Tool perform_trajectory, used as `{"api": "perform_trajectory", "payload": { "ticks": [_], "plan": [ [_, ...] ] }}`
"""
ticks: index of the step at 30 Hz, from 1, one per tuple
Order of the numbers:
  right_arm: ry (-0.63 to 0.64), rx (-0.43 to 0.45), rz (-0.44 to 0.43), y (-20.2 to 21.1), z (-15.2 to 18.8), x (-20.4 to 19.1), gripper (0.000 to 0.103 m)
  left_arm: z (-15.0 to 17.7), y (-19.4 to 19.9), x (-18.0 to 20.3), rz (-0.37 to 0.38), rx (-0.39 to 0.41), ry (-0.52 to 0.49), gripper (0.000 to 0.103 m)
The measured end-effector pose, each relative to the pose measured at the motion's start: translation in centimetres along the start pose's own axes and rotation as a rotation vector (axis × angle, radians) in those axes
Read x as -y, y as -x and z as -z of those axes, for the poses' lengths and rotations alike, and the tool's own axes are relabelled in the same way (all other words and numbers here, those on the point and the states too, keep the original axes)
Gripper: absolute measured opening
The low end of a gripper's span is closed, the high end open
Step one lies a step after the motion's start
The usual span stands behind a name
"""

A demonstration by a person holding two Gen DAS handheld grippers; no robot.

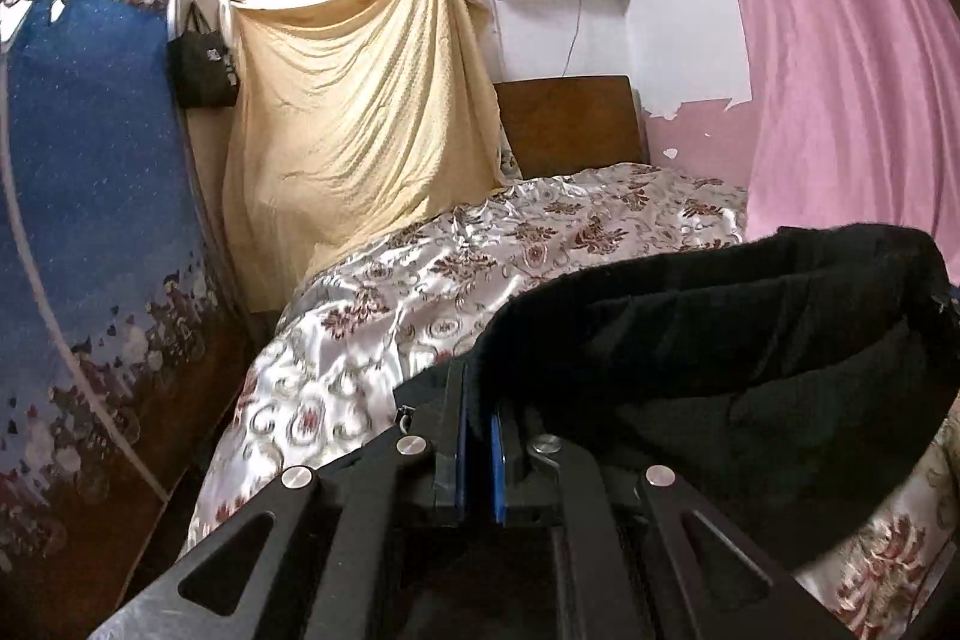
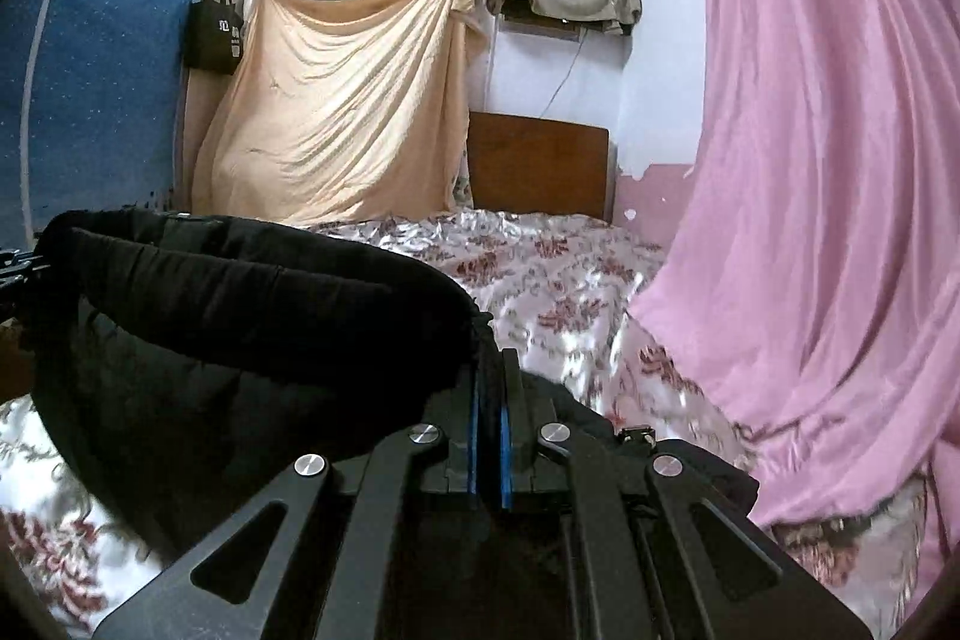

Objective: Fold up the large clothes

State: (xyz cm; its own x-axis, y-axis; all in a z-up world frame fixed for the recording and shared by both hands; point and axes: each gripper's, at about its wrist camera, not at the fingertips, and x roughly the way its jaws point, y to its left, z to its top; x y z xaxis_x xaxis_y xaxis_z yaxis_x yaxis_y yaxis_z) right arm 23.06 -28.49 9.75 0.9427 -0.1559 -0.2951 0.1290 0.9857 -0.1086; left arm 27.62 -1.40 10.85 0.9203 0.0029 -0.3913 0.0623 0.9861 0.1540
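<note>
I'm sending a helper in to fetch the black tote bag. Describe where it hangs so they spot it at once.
Start at the big cream sheet draped across the back wall beyond the bed. Look just left of its upper corner, between it and the blue starry panel. The tote bag hangs there by two handles: the only small black thing on the wall, with pale print on its front.

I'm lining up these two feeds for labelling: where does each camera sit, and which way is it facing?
Left wrist: on the left gripper, facing the headboard across the bed; its fingers pinch the black garment.
Right wrist: on the right gripper, same heading; it pinches the garment's other end, and the left gripper's tip shows at far left.
Shared: garment, bed, yellow sheet, pink curtain.
</note>
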Motion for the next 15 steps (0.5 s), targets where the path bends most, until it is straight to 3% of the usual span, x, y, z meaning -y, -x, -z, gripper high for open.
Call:
{"api": "perform_trajectory", "payload": {
  "ticks": [6, 15],
  "plan": [
    [0.028, -0.011, -0.009, -6.6, -2.6, -0.1, 0.004, -2.6, -5.6, 0.4, -0.015, 0.016, -0.092, 0.006],
    [0.058, -0.052, -0.007, -16.1, -5.1, -0.8, 0.004, -5.2, -12.8, 0.7, -0.033, 0.014, -0.104, 0.006]
  ]
}}
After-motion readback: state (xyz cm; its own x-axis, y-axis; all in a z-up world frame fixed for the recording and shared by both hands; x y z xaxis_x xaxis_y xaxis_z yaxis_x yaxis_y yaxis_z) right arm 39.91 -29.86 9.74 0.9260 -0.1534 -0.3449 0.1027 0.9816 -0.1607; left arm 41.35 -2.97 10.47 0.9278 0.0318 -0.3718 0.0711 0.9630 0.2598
